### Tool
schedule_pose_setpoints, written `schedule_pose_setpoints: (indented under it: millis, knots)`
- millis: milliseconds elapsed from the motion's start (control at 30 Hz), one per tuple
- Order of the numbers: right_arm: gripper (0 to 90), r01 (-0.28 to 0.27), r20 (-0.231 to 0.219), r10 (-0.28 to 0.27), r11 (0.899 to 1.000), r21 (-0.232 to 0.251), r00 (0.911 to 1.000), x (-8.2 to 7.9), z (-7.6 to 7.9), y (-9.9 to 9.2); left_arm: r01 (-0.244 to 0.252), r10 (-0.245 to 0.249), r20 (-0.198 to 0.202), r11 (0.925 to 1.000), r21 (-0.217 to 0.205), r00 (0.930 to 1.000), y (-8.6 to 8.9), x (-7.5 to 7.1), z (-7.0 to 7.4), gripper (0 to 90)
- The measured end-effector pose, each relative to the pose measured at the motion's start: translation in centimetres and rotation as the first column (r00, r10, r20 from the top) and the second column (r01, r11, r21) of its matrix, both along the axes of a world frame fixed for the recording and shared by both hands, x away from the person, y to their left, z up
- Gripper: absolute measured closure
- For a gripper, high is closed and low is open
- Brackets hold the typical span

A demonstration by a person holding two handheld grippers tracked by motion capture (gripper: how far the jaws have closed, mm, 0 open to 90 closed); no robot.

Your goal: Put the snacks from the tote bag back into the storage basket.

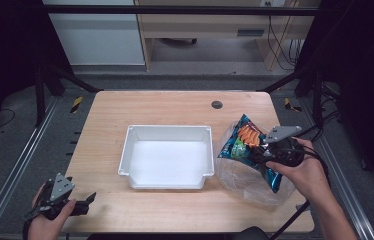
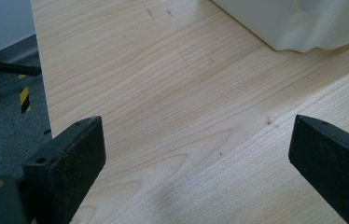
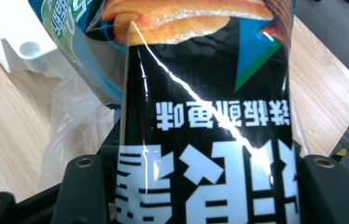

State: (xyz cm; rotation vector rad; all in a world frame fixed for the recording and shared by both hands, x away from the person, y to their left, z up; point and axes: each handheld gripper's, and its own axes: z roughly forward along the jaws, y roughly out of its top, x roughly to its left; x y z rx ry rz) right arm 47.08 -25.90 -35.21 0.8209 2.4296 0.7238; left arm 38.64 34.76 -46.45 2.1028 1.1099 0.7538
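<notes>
Right gripper (image 1: pixel 267 150) clamped on a snack bag (image 1: pixel 245 142); left gripper (image 1: pixel 82 204) idle and open.

The bag's black end sits pinched between the right jaws, its printed body reaching beyond their tips above what looks like a clear plastic bag (image 1: pixel 240 180). The left jaws stand wide apart over bare table (image 2: pixel 172 116), nothing between them, with the white tray (image 2: pixel 303 28) well beyond their tips.
</notes>
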Motion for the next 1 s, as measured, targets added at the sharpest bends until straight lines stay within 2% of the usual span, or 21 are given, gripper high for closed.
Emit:
schedule_pose_setpoints:
  millis: [333,867,1000]
  knots:
    - [42.1,-0.035,0.022,0.034,0.999,0.015,0.9992,0.1,0.9,1.1,0.002,-0.002,-0.001,1.0000,0.001,1.0000,0.0,-0.1,0.1,3.9]
    - [42.3,-0.092,0.048,0.092,0.996,-0.011,0.9946,0.4,2.3,3.5,-0.004,0.004,0.001,1.0000,0.000,1.0000,0.2,-0.1,0.1,4.2]
    - [42.3,-0.104,0.053,0.104,0.995,-0.008,0.9932,0.4,2.6,4.1,0.003,-0.003,0.002,0.9999,0.015,1.0000,0.1,-0.1,0.1,4.6]
